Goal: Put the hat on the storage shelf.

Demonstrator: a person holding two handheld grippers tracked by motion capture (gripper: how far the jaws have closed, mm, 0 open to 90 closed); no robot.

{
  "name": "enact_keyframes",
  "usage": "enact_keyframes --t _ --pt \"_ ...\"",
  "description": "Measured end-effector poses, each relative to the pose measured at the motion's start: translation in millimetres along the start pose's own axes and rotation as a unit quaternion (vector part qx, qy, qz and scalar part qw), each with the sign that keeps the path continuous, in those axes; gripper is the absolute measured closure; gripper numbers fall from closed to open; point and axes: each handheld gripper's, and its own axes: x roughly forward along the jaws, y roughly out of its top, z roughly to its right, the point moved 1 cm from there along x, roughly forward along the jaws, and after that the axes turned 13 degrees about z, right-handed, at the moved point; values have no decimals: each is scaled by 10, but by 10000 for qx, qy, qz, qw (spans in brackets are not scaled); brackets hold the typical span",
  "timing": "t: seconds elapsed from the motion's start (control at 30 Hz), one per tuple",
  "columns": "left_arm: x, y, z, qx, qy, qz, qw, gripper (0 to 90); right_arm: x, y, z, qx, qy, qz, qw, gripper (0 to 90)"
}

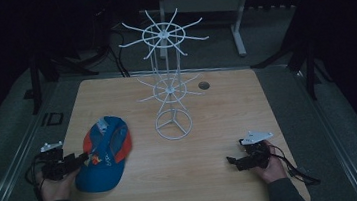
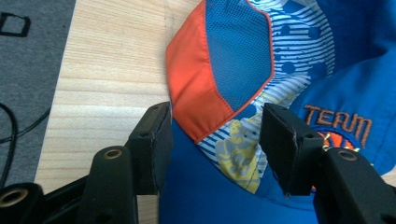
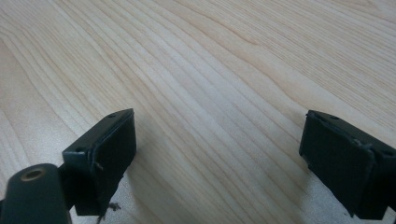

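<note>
A blue and orange cap [image 1: 102,153] with "TEAM" stitched on it lies at the table's front left. My left gripper [image 1: 79,159] reaches it from the left. In the left gripper view the jaws straddle the cap's [image 2: 243,70] side panel, one fingertip [image 2: 152,137] at its orange edge and the other over the blue crown. The fabric lies flat between the pads, so my left gripper [image 2: 217,140] is open. My right gripper [image 1: 233,161] rests at the front right, and in its own view it [image 3: 217,149] stands open over bare wood.
A white wire rack [image 1: 168,81] with two tiers of spokes stands on a ring base at the table's [image 1: 219,126] middle back. A small round hole [image 1: 203,85] sits to its right. Dark floor and cables surround the table.
</note>
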Motion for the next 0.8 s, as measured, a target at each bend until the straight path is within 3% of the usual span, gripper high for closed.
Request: enact_keyframes --t 0.47,0.8 --pt "-104 192 156 53 -209 29 9998 444 -3 -2 -5 -3 12 -3 10000 106" --pt "-80 382 246 237 -294 26 9993 444 -4 -2 -10 17 -5 -2 10000 107"
